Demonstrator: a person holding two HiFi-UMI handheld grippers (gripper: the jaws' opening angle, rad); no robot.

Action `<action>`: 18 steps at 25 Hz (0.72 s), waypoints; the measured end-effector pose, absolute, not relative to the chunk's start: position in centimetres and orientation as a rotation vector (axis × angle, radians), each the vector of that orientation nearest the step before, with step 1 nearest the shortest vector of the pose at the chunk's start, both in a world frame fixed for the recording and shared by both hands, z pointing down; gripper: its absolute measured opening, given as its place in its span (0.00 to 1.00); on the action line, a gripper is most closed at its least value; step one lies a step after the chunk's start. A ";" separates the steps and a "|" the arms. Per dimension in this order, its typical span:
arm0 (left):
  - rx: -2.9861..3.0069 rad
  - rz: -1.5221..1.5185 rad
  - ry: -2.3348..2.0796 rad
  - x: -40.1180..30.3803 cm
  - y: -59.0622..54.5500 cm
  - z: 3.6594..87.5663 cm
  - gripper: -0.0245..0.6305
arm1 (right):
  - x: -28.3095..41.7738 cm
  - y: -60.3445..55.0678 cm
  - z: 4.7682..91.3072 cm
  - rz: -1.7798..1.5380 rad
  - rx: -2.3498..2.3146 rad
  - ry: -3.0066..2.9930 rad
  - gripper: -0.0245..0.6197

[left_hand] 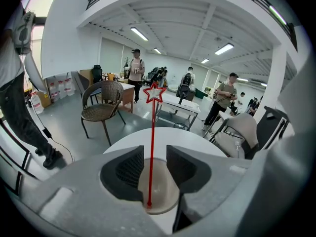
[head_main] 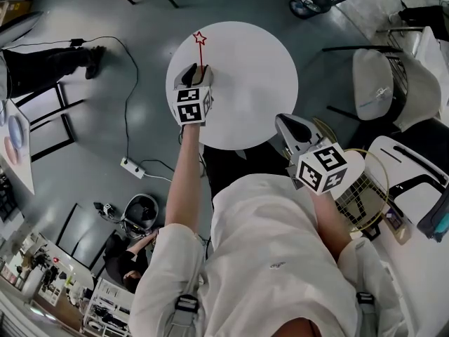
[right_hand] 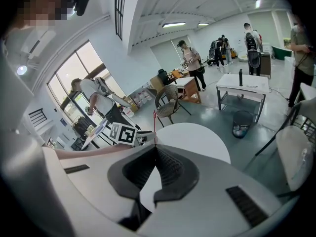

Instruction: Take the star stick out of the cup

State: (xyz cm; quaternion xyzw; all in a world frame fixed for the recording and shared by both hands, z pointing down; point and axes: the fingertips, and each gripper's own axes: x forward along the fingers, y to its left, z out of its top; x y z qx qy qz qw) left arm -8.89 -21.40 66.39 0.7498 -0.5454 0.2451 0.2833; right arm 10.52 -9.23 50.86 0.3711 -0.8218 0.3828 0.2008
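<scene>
The star stick (left_hand: 152, 132) is standing upright in the cup (left_hand: 161, 189), upper left on the bench (head_main: 259, 83). You are straddling its shaft with the left tongs (left_hand: 155, 158) released, lining up a pinch. The right tongs (right_hand: 156, 152) are hanging clenched on nothing, clear of the work.

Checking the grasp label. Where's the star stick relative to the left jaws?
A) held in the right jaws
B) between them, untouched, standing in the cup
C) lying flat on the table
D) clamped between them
B: in the left gripper view the star stick stands upright in the cup, in the gap between the open jaws of the left gripper, with space on both sides.
</scene>
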 end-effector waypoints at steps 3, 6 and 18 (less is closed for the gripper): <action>1.991 0.668 -1.450 -8.9 -21.7 67.0 0.26 | 10.5 -9.2 51.1 1.074 1.032 -2.288 0.05; 1.987 0.671 -1.454 -9.0 -21.9 67.1 0.22 | 10.5 -9.3 51.2 1.076 1.032 -2.284 0.05; 1.986 0.700 -1.454 -9.2 -22.3 67.3 0.11 | 11.0 -9.5 51.2 1.077 1.044 -2.278 0.05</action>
